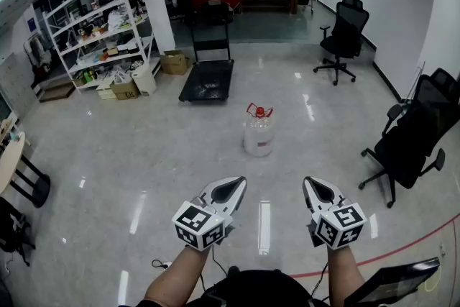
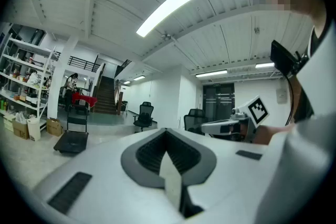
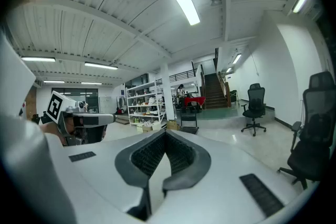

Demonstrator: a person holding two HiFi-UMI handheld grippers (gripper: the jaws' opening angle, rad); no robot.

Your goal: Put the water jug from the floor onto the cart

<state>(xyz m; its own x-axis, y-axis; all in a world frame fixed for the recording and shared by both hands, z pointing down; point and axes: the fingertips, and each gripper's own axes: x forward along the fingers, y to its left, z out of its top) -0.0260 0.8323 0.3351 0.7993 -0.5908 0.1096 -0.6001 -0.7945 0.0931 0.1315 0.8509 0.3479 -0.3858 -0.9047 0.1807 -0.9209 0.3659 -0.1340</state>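
The clear plastic water jug with a red cap and carrying handle (image 1: 259, 131) stands upright on the glossy grey floor (image 1: 144, 154), well ahead of the person and apart from everything else. Beyond it, further up the room, the black flat platform cart with an upright push handle (image 1: 208, 80) sits with its deck bare. The jug therefore lies roughly between the person and its destination, a little right of the cart's line.

Both tools are carried low and close to the body, side by side, pointing almost level toward the jug. The left gripper (image 1: 231, 188) has its 2 jaws pressed together with nothing between them. The right gripper (image 1: 318, 190) is likewise clenched and empty, as each gripper's own view confirms. This posture suits walking up rather than grasping, since neither tool is near the jug.

The task looks unstarted. The jaws would have to part before any grasp, and the red handle on top seems the natural place to take hold. How full the jug is cannot be told from here. 2 black swivel office chairs (image 1: 343, 36) stand off to the right and white metal shelving (image 1: 100, 32) to the left, so neither crowds the short carry to the cart.
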